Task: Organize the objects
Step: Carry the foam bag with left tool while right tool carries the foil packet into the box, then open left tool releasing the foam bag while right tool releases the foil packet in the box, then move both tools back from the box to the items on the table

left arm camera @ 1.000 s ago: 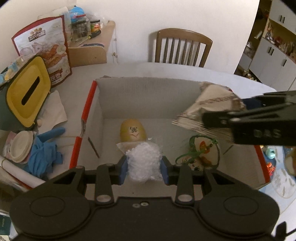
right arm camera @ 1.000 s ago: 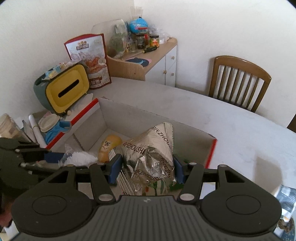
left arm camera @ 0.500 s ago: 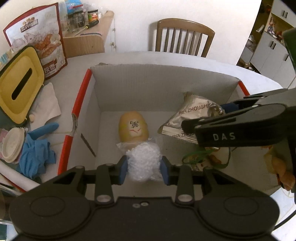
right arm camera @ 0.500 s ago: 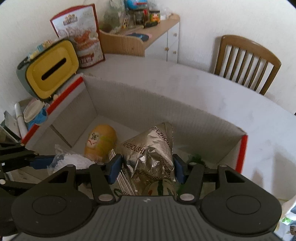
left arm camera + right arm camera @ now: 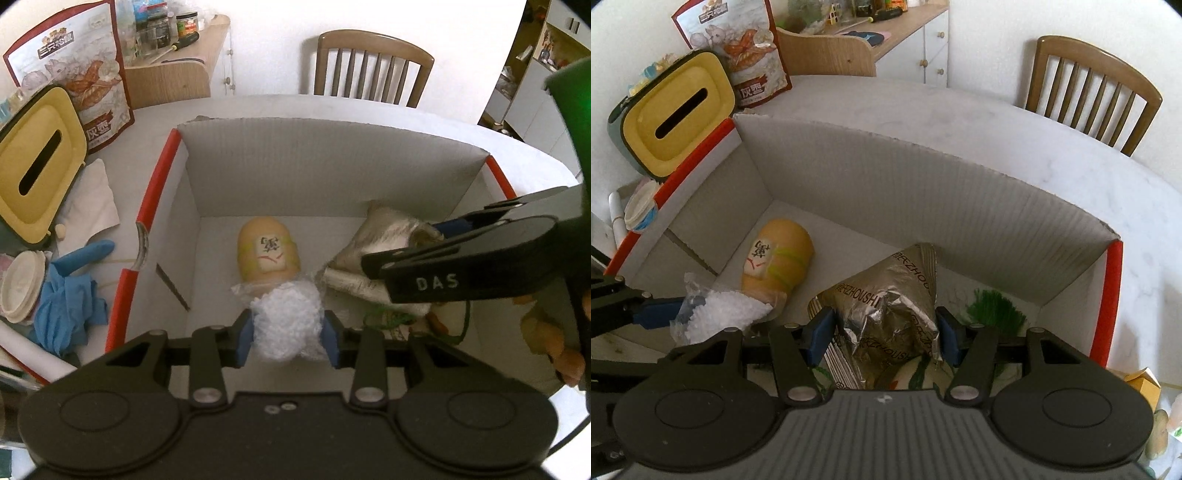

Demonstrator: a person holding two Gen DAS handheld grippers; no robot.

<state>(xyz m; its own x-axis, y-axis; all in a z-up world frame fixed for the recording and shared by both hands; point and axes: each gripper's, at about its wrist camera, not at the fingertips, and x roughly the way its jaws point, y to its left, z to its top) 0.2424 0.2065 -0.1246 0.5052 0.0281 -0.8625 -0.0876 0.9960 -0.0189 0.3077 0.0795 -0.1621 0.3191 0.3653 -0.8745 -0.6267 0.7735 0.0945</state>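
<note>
- I'm looking at a pale marbled table [image 5: 1015, 140] set against a white wall, with a wooden chair [image 5: 1089, 92] behind it and a cluttered sideboard [image 5: 886, 33] in the far corner.
- Writing I can read: the silver foil packet [image 5: 890, 306] carries "ZHOUSHI" along its folds, and the side of my right gripper [image 5: 439, 254], seen from the left camera, is marked "DAS". The big red-edged snack bag [image 5: 74, 74] by the wall has Chinese characters that I cannot make out properly.
- An open cardboard box [image 5: 332, 162] with red edges takes up the middle of the table. On its floor lies a yellowish oval toy [image 5: 267, 254] with a small printed label, and at the right side a green tassel [image 5: 995, 306].
- My left gripper [image 5: 288, 334] is low inside the box; its jaws are opening, with a clear bag of white granules [image 5: 286, 325] between the blue pads, just in front of the toy.
- My right gripper is also down in the box, its jaws clamped on the foil packet.
- Left of the box sit a yellow-lidded tissue holder [image 5: 31, 170], a blue glove [image 5: 70, 302] and a white tissue [image 5: 92, 199].
</note>
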